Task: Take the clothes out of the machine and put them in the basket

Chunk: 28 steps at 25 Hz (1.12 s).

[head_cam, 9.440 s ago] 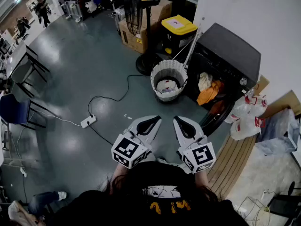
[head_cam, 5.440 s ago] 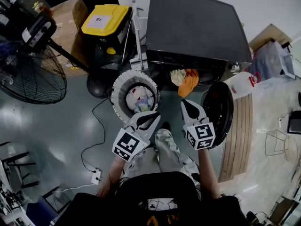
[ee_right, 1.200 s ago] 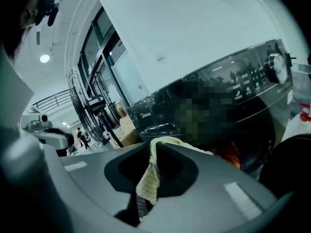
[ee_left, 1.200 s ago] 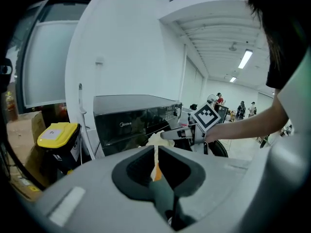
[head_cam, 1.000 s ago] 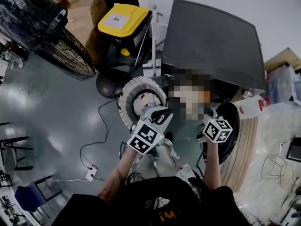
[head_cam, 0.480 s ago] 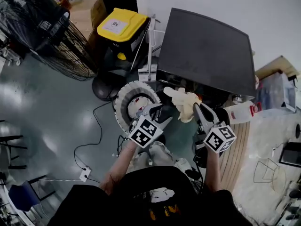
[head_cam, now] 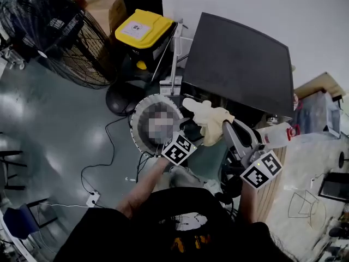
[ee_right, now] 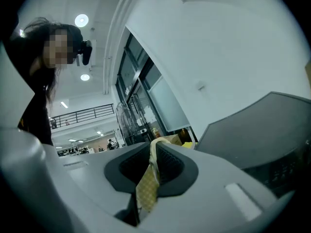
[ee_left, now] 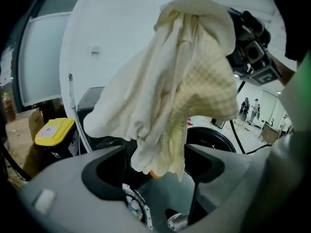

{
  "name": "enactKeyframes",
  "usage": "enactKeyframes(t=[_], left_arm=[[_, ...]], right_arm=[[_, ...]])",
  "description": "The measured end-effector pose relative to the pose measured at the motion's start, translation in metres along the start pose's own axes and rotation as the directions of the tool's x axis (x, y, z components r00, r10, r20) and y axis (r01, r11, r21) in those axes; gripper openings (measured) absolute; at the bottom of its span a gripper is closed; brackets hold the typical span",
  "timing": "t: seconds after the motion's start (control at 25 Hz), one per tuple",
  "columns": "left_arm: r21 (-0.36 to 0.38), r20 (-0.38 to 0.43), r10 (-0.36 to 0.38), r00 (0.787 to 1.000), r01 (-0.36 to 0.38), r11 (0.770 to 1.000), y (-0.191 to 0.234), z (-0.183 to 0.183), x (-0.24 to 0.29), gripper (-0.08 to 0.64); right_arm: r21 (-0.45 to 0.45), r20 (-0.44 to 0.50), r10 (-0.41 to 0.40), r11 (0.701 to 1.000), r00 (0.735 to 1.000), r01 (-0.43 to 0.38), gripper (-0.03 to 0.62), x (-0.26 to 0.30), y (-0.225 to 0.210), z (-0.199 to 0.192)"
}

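A cream cloth [head_cam: 210,119] is pinched tight in the right tool [head_cam: 228,129], whose jaws are closed on a thin fold of it, as is seen in the right gripper view. The cloth is held up in the air, just in front of the dark machine [head_cam: 242,59] and beside the round white basket [head_cam: 137,113]. It has not been dropped in yet. The left tool [head_cam: 190,131] is held near the basket with its jaws wide apart, and nothing is squeezed by it. In the left gripper view the bottom end of the cloth hangs down between those open jaws, but it is not gripped there. So one cloth has been pulled out of the machine, and the next job, it seems, is for it to be carried over the basket and let go. Some coloured clothes can be spotted inside the basket already. How many clothes are left in the machine cannot be told, because its mouth is mostly hidden behind the cloth. The basket and machine are stood on a shiny grey floor [head_cam: 49,130]. A black cable [head_cam: 106,146] is laid across it, ending at a white power strip [head_cam: 90,198]. A big black fan [head_cam: 52,34], a bin with a yellow lid [head_cam: 143,27] and a cardboard box [head_cam: 103,7] are kept nearby, and a plain white wall [head_cam: 245,1] is seen behind the machine.
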<state>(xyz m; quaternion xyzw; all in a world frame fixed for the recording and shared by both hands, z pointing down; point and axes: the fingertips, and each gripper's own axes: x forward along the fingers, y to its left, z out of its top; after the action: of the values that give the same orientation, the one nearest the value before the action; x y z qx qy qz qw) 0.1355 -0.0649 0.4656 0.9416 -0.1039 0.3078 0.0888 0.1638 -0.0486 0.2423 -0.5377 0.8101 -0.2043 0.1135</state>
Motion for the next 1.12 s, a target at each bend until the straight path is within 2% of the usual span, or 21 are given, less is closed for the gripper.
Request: enactKeyframes(t=[0.12, 0.16, 0.28, 0.56, 0.76, 0.88, 1.12], left_arm=[[-0.044, 0.064, 0.038, 0.997, -0.036, 0.998, 0.009, 0.017, 0.003, 0.353], [-0.053, 0.091, 0.047, 0.995, -0.042, 0.998, 0.012, 0.023, 0.001, 0.308], [-0.042, 0.162, 0.062, 0.985, -0.055, 0.998, 0.017, 0.041, -0.008, 0.067], [-0.028, 0.236, 0.105, 0.966, -0.101, 0.994, 0.030, 0.057, -0.059, 0.043], [-0.049, 0.364, 0.133, 0.922, -0.123, 0.991, 0.040, 0.079, -0.126, 0.041], [-0.043, 0.428, 0.137, 0.893, -0.131, 0.990, 0.054, 0.092, -0.168, 0.041], [0.001, 0.477, 0.168, 0.863, -0.192, 0.981, 0.090, 0.098, -0.241, 0.041]], right_arm=[[-0.028, 0.003, 0.036, 0.999, 0.999, -0.036, 0.057, 0.001, 0.010, 0.010], [-0.032, 0.002, 0.042, 0.999, 0.999, -0.042, 0.057, 0.001, 0.012, 0.011], [-0.035, 0.011, 0.052, 0.998, 0.999, -0.051, 0.057, 0.001, 0.013, 0.012], [-0.030, 0.098, 0.049, 0.998, 0.994, -0.046, 0.057, 0.003, 0.014, 0.032], [-0.078, 0.105, 0.011, 0.997, 0.994, -0.002, 0.057, 0.013, 0.019, 0.035], [-0.073, 0.113, -0.017, 0.997, 0.993, 0.025, 0.057, 0.030, 0.026, 0.029], [-0.043, 0.091, -0.038, 0.998, 0.995, 0.042, 0.057, 0.069, 0.057, 0.000]])
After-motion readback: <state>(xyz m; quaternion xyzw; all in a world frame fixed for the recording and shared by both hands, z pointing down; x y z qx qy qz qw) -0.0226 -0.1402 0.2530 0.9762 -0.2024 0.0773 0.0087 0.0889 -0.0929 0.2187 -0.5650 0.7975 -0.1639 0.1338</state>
